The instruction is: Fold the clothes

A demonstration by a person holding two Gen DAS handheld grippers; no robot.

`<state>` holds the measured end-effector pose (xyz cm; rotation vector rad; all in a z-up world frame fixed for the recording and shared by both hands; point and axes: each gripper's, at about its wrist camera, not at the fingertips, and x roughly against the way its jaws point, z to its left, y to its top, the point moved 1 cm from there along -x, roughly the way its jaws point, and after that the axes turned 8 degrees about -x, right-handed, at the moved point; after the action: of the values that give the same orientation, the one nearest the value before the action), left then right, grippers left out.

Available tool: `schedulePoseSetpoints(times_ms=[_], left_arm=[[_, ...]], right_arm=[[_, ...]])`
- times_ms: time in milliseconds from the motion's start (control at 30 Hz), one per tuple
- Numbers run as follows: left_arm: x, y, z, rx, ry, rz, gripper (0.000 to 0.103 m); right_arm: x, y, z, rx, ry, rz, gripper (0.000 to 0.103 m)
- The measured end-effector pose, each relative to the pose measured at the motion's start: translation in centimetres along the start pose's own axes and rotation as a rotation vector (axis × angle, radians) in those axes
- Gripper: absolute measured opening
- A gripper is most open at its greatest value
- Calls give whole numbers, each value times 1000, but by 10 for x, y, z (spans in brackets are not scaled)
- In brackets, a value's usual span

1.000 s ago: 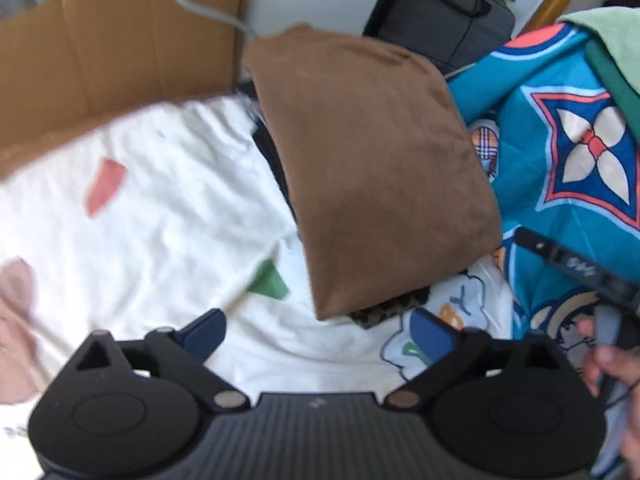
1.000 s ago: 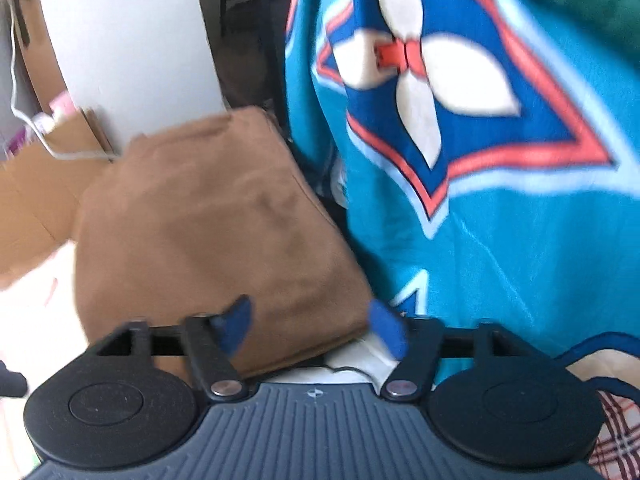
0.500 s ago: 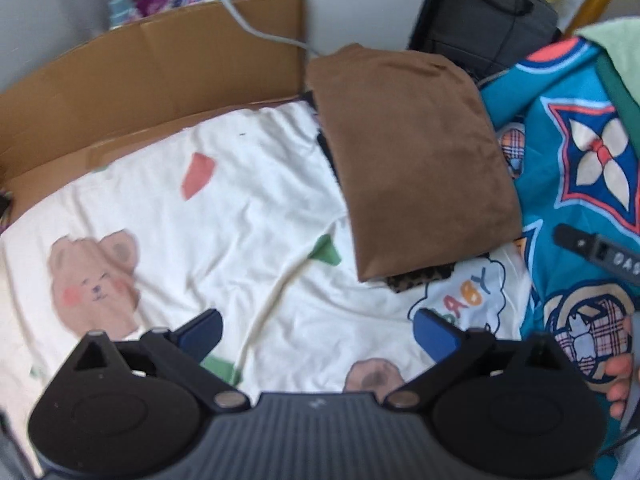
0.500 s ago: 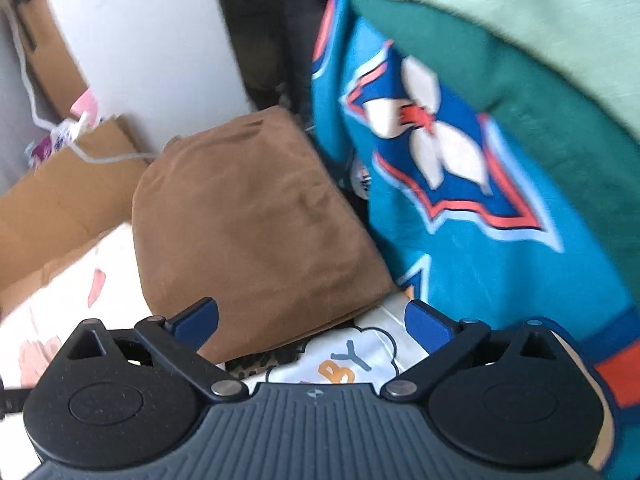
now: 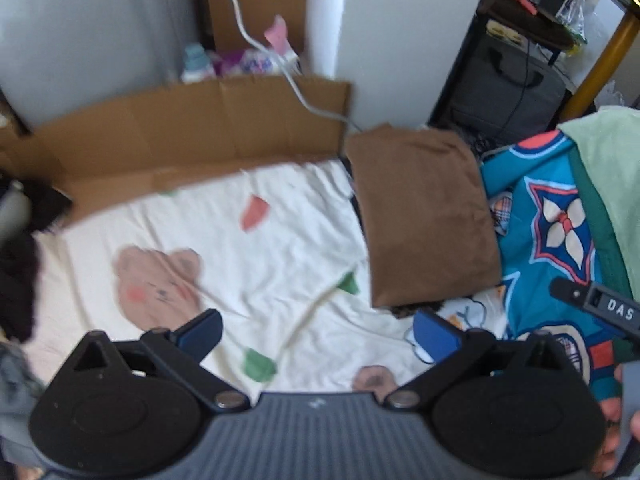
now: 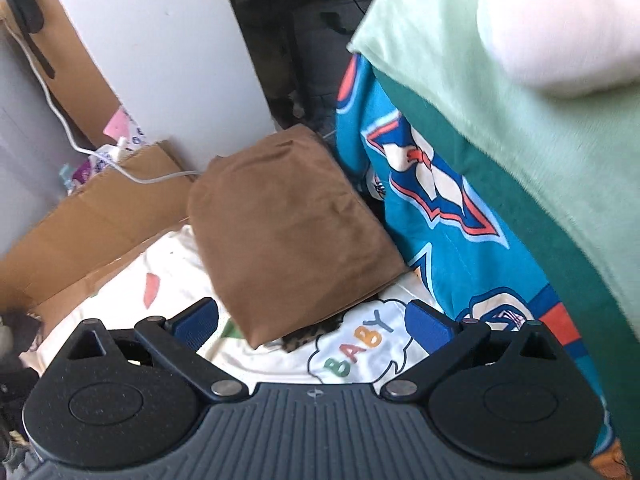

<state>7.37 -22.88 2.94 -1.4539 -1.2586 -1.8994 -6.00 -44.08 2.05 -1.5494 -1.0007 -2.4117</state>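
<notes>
L wrist view alone shows a dark heap at far left, a bear print on the cream sheet, a grey bag and yellow pole at the back, plus the R gripper's black bar marked "DAS" and fingers at the R edge. R wrist view alone shows the "BABY" print on the sheet and a white blur top R.

L gripper hangs over the sheet, jaws wide, nothing between them. R gripper also wide and empty, above the near edge of the brown fold.

Brown fold: a neat flat rectangle, smooth, lying on the sheet's R side with a dark patterned item peeking from under its near edge. Cardboard stands behind the sheet; a white cable runs over it to the fold's back corner. R of the fold, touching it, the blue blanket with a flower-diamond print, and a green cloth, pale over dark, draped on it.

Vs 0.5 s ago: both views sit further back, more wall and cardboard showing in L, more green cloth in R. Jaws unchanged in both; fold hasn't moved.
</notes>
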Motion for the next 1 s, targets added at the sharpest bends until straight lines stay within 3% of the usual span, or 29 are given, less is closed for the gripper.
schedulePoseSetpoints(times_ms=[233,467,567,733,1000], left_arm=[[81,2,47,72,55,-88,103],[142,-21,104,133,94,-146,103],[161,-38,129,186,80,-160,103],[186,-80,157,187,107,-207,103],[212,-110,175,224,159,-281,103]], right_arm=[[62,4,37,99,71,-8,102],[122,-3,70,215,111,-72,102],[144,-9,81,245,124,-88,102],[171,-22,93,303,159,-111,102],[196,-39,104,325,208,-125,103]])
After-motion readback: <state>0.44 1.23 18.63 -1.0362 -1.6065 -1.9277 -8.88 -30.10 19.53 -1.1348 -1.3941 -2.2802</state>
